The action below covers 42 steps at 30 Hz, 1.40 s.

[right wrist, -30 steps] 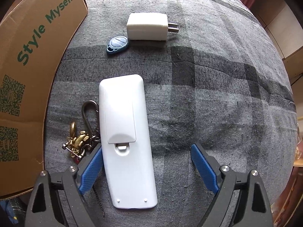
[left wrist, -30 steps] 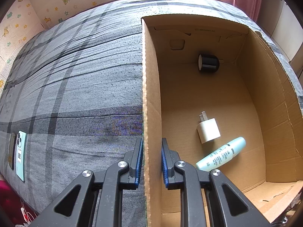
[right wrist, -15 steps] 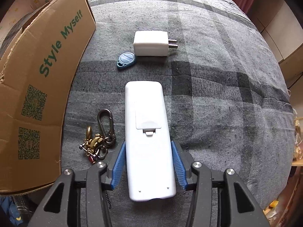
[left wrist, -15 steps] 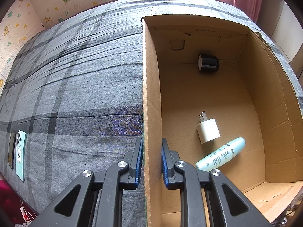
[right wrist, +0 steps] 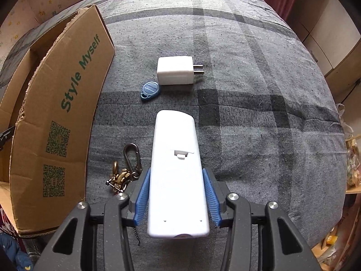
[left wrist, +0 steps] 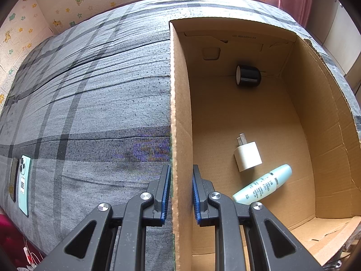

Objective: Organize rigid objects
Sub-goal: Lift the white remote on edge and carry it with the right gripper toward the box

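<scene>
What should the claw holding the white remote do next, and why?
Probably carry it left, over the cardboard box. The right claw is shut on the white remote, its far end raised, and the left claw pinches the box wall, steadying it.

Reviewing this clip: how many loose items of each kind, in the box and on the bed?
White chargers: 2
Remote: 1
Blue key fob: 1
Keychain: 1
Mint bottle: 1
Black cylinder: 1
Phones: 2
Total: 9
</scene>
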### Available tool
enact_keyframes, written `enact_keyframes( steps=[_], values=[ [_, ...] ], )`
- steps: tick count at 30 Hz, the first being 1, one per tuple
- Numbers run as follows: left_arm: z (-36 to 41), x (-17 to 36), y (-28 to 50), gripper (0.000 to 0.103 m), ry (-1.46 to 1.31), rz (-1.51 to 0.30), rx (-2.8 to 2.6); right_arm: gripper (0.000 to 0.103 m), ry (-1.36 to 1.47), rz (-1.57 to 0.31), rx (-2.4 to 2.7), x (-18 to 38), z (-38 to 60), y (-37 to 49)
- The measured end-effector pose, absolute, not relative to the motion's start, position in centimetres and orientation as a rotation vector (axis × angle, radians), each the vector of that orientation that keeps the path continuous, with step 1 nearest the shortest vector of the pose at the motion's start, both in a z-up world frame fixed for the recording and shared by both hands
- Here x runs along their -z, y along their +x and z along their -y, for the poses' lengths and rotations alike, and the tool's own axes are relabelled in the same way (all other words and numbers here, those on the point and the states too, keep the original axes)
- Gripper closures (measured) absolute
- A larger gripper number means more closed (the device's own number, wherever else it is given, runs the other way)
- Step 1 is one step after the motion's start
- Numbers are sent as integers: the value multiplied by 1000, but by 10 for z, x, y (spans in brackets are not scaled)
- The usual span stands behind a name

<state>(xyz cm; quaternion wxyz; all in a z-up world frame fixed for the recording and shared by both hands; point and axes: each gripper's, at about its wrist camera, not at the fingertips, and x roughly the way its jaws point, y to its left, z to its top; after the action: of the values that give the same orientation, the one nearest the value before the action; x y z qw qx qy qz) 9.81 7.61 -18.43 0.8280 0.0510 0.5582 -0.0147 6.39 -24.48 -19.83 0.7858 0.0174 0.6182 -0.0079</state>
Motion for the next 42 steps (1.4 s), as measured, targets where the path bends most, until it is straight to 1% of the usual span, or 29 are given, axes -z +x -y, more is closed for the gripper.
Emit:
enact_keyframes(
  steps=[4,12,25,27,28,29,30,37,42],
  values=[
    [-76,184,99,83,108,-1186,32,54,54,-1325,24,199,252,66],
    [-76,184,99,83,109,-1186,32,56,29,-1284,34,182,250,67],
    [-76,184,99,83,109,-1186,34,56,3,-1204,18,137,242,74],
    [-76,184,99,83,109,-1186,34,58,-8,-1189,16,128,239,75],
    [-76,184,99,83,108,-1186,33,62,-16,-1186,14,125,237,77],
    [-76,184,99,83,108,-1186,33,80,-19,-1186,13,122,236,78],
    [-76,184,99,83,108,-1186,34,86,-10,-1192,3,120,234,80],
    [-77,184,99,83,103,-1186,35,87,-45,-1211,-2,126,228,85],
    [-75,184,99,83,108,-1186,37,87,-23,-1196,-17,114,229,85]
  ],
)
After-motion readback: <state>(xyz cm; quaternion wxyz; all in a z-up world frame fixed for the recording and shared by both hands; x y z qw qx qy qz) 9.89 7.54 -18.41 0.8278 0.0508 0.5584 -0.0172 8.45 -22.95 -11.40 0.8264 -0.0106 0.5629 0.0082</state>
